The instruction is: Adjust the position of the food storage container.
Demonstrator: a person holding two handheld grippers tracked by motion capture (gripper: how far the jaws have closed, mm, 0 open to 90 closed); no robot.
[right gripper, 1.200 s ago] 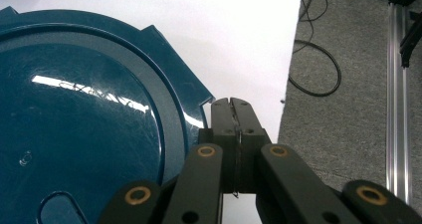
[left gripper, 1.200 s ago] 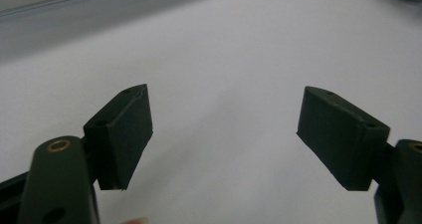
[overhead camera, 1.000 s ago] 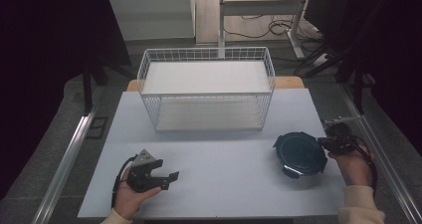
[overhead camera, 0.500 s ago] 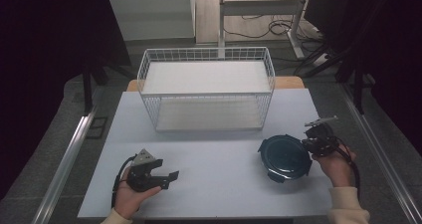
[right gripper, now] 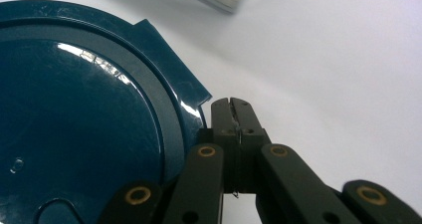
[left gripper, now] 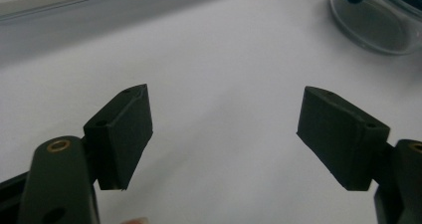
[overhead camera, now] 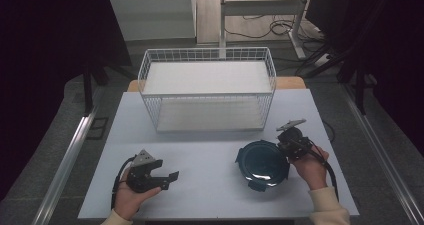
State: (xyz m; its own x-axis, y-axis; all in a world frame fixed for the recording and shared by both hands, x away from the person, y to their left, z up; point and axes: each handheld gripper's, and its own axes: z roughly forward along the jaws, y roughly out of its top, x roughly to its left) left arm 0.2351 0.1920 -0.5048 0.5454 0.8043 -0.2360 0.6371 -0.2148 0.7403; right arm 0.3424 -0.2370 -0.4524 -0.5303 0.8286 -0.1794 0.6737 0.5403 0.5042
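Note:
A round dark-teal lidded container [overhead camera: 262, 164] lies on the white table [overhead camera: 210, 150] at the right. My right gripper [overhead camera: 286, 147] is at its right rim, jaws pressed together with nothing between them. In the right gripper view the shut right gripper [right gripper: 232, 104] touches the edge of the teal lid [right gripper: 74, 114] beside a flat tab [right gripper: 171, 64]. My left gripper [overhead camera: 170, 180] rests low at the near left, pointing right. In the left gripper view the left gripper [left gripper: 224, 114] stands open over bare table, with the container [left gripper: 378, 30] far off at the top right.
A white wire basket [overhead camera: 207, 96] with a white liner stands at the back middle of the table. Dark floor, metal rails and desk legs surround the table. Bare table surface lies between the two grippers.
My right hand and its shut gripper have moved left, and the teal container has slid left along with it. The left gripper has stayed where it was.

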